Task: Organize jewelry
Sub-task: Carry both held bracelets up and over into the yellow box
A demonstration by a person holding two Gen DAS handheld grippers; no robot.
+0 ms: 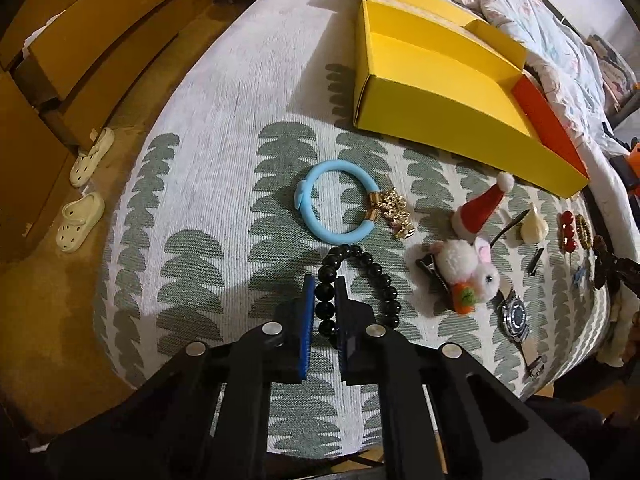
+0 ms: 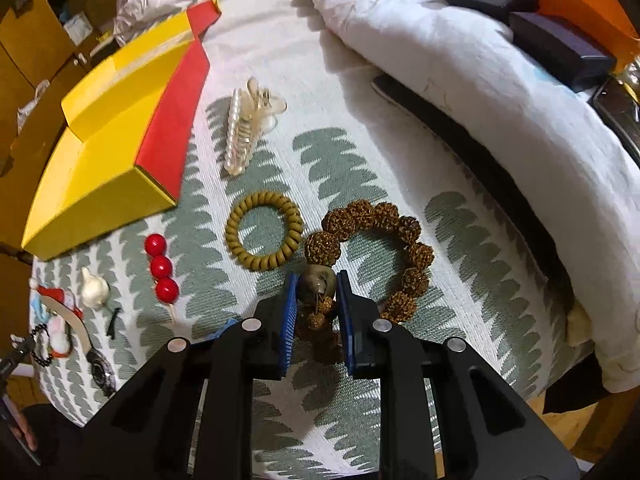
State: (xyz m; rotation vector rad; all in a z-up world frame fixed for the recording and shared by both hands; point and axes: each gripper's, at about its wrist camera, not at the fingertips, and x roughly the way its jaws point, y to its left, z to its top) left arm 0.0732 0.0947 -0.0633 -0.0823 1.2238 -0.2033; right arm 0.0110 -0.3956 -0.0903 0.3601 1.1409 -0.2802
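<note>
Left wrist view: black bead bracelet [image 1: 352, 280] stretches lengthwise away between closed jaws.

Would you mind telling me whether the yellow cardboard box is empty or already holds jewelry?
Empty, as far as visible: the yellow cardboard box shows only bare yellow floor in the left wrist view.

We see a black bead bracelet [image 1: 352, 280] lying on the tree-patterned bedspread [image 1: 224, 200], at six o'clock from the sky-blue bangle [image 1: 334, 208]. The empty yellow box [image 1: 440, 92] sits open at twelve o'clock. A brown knobbly-bead bracelet [image 2: 384, 256] lies at three o'clock from the olive coil hair tie [image 2: 262, 236].
</note>
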